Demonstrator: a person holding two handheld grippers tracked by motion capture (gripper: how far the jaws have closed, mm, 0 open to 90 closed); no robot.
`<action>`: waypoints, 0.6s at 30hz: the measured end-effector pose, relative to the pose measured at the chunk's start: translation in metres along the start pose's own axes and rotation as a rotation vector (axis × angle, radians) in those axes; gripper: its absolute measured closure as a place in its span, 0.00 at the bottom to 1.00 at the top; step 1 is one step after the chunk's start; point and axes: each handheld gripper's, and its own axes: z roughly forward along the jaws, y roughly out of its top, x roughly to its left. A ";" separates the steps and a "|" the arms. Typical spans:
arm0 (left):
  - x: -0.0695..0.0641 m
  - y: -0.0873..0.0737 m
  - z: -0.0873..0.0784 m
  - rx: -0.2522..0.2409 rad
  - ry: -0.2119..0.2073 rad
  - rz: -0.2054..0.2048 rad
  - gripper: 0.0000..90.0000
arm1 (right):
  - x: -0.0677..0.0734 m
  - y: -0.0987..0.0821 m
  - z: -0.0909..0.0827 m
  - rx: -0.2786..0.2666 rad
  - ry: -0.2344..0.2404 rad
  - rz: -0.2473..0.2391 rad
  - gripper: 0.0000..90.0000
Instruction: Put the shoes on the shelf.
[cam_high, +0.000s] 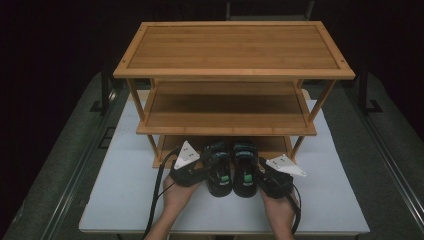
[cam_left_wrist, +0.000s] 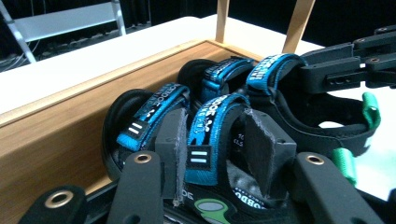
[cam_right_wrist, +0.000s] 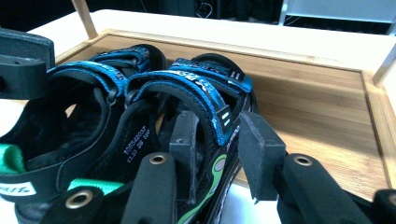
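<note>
Sandals (cam_high: 232, 167) could slip: each hand-held gripper (left (cam_left_wrist: 212, 149), right (cam_right_wrist: 217, 154)) pinches only a strap, toes barely on the rack's bottom shelf (cam_right_wrist: 308, 112).

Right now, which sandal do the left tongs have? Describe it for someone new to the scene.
Find the bamboo shoe rack on the white table. Two black sandals with blue straps sit side by side at its bottom shelf's front edge. The left sandal is yours: the left tongs straddle its blue strap.

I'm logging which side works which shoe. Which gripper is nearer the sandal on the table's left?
Left. The left gripper grips that left sandal's strap; the right gripper is at the right sandal beside it.
</note>
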 end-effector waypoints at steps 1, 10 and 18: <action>-0.001 0.000 -0.002 0.004 -0.003 0.004 0.65 | 0.000 0.000 -0.001 -0.002 0.003 -0.003 0.73; -0.014 -0.003 -0.020 0.000 -0.033 0.020 0.65 | -0.001 0.003 -0.017 -0.002 0.046 -0.046 0.73; -0.024 -0.008 -0.037 -0.006 -0.040 0.024 0.64 | 0.001 -0.002 -0.034 0.012 0.101 -0.065 0.71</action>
